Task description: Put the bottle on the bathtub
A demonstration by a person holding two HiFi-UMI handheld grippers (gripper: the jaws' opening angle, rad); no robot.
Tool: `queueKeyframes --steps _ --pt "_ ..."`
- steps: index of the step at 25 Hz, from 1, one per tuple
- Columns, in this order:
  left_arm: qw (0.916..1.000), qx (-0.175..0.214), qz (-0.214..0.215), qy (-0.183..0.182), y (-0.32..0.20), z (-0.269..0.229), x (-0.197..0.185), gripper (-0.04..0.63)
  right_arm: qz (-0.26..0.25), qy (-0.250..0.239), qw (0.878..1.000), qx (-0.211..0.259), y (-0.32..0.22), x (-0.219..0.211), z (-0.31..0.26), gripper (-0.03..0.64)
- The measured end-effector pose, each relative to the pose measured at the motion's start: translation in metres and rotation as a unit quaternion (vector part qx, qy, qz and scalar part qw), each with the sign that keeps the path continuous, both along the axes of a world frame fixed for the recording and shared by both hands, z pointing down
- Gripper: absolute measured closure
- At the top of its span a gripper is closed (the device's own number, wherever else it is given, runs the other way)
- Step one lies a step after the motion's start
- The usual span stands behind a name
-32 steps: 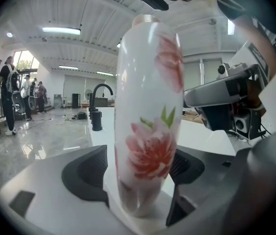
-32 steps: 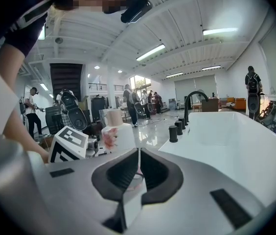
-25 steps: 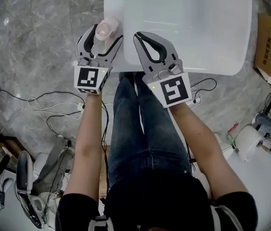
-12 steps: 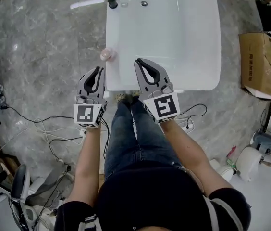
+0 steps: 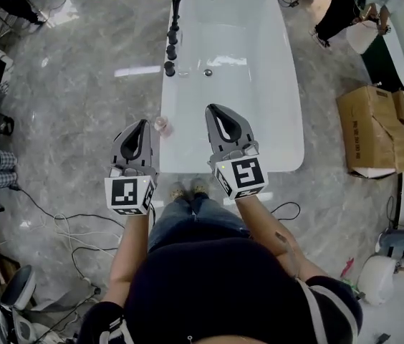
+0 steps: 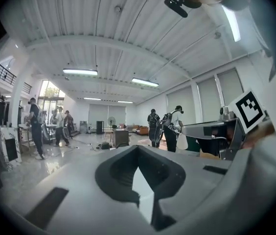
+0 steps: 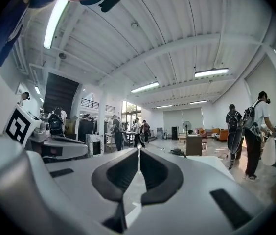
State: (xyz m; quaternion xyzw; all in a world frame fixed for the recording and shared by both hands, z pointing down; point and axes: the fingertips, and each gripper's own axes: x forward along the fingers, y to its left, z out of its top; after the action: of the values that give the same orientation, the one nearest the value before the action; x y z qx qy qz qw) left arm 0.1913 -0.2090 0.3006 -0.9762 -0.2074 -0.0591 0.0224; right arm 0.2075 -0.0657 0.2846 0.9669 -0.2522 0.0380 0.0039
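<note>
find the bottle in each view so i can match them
Head view: bottle on the bathtub rim's left edge, just right of the left gripper.
Left gripper view: not in it.
Right gripper view: not in it.
Shared landmark: the right gripper, in all three.

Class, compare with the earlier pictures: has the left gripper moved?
Yes. The left gripper has drawn back off the bathtub rim, toward the person, leaving the bottle standing there; its jaws have just been closing, empty.

Overhead above bathtub (image 5: 259, 84); gripper views level
</note>
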Motion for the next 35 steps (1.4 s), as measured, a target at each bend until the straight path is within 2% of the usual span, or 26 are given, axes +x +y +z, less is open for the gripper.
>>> queueKeyframes --steps 6,11,35 --pt "0.9979 -0.004 -0.016 0.063 0.004 -0.097 -0.017 0.572 0.012 0.046 0.999 0.002 0.009 -0.022 -0.077 0.584" --pt "0.9965 -0.008 -0.02 0.081 0.007 -0.13 -0.027 0.572 0.009 0.073 0.997 -0.006 0.012 -0.031 -0.112 0.584" --pt "0.9973 -0.004 -0.014 0.072 0.014 -0.127 -0.031 0.573 -0.013 0.058 0.998 0.0 0.008 -0.039 -0.108 0.586"
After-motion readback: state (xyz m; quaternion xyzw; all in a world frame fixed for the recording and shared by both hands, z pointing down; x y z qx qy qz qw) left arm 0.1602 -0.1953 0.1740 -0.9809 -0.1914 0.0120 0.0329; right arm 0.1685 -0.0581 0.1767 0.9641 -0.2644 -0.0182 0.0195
